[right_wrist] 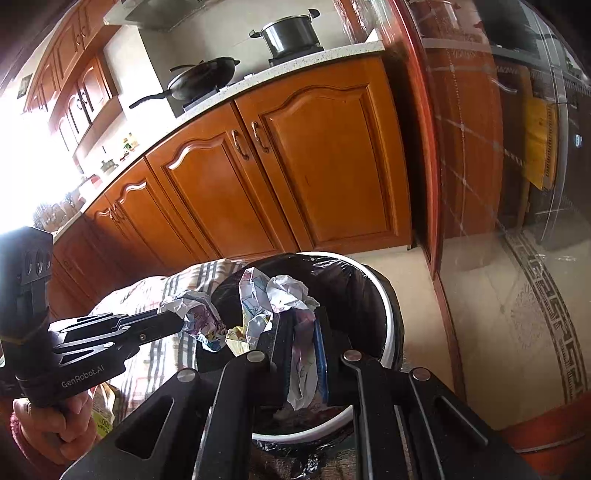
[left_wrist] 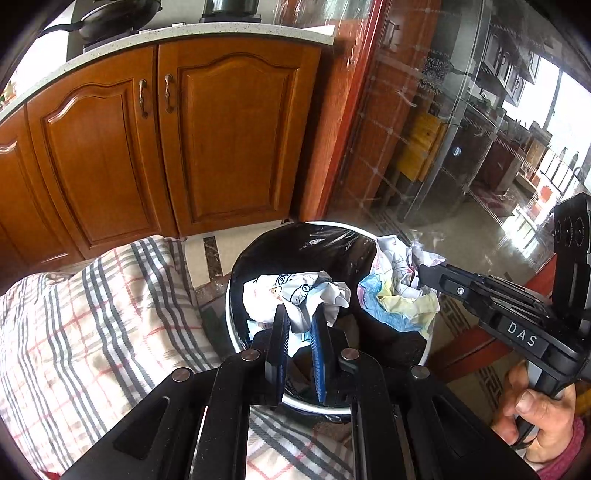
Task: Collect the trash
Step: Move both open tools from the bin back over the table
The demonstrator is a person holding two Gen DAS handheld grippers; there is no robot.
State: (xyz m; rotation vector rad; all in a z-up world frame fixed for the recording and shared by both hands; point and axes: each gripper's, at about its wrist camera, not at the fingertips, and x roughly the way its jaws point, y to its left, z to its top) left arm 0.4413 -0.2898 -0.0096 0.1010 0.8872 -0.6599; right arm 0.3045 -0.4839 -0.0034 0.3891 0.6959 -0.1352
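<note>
1. Left wrist view: the left gripper [left_wrist: 301, 314] is clamped on a crumpled drawing paper [left_wrist: 295, 295] and holds it over the mouth of the black-lined trash bin [left_wrist: 332, 236]. To the right, the right gripper [left_wrist: 421, 273] pinches a second, crayon-coloured paper wad [left_wrist: 395, 295] at the bin's right rim. I judge the drop-in step is in hand; next, both sets of jaws must part with the wads well inside the rim.
2. Same view: a plaid cloth [left_wrist: 92, 314] lies left of the bin; wooden cabinet doors [left_wrist: 166, 147] stand behind, and glossy tiled floor [left_wrist: 461, 229] to the right.
3. Right wrist view: the right gripper [right_wrist: 303, 332] grips its wad [right_wrist: 288, 295] above the bin [right_wrist: 384, 295]; the left gripper [right_wrist: 184, 321] holds its paper [right_wrist: 199, 317] at the left rim. A wok [right_wrist: 203, 77] and pot [right_wrist: 291, 33] sit on the counter [right_wrist: 332, 55].
</note>
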